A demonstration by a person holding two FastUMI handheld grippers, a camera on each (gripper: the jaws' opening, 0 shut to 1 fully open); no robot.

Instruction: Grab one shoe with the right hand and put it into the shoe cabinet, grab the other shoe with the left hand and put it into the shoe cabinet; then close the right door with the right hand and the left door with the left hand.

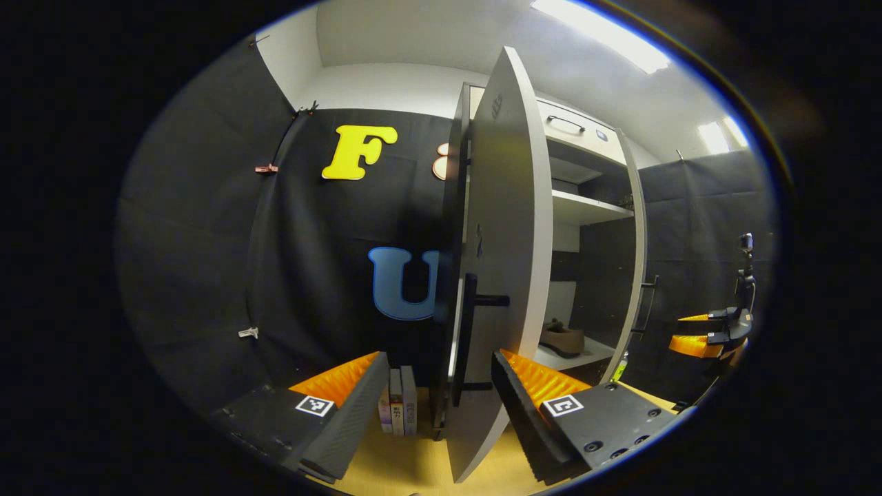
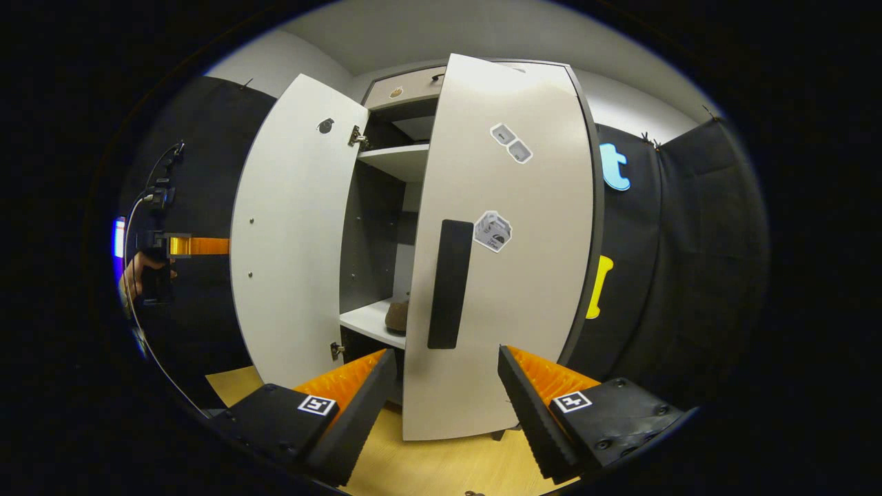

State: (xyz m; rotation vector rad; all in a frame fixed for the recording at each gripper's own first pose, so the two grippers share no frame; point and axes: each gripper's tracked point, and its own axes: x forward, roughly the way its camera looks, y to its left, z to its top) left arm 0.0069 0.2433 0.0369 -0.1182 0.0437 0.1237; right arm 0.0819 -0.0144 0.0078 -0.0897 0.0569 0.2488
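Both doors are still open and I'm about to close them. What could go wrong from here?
1. The left gripper faces the left door nearly edge-on, so its open fingers may slip past the edge or catch the handle.
2. The right door is partly swung in; if both close together, the edges may clash.
3. A shoe lies near the shelf's front, so a door may hit it.

- Black cloth walls (image 1: 207,262) enclose the booth on the sides, beyond the jaws.
- White wall (image 1: 386,86) and ceiling above the cloth; ceiling light panel (image 1: 599,34) lit, high to the right of the jaws in the left gripper view.
- Floor (image 2: 441,461) pale wood, directly beneath and between the jaws.
- Row of books (image 1: 397,410) standing upright on the floor, just ahead of the jaws in the left gripper view.
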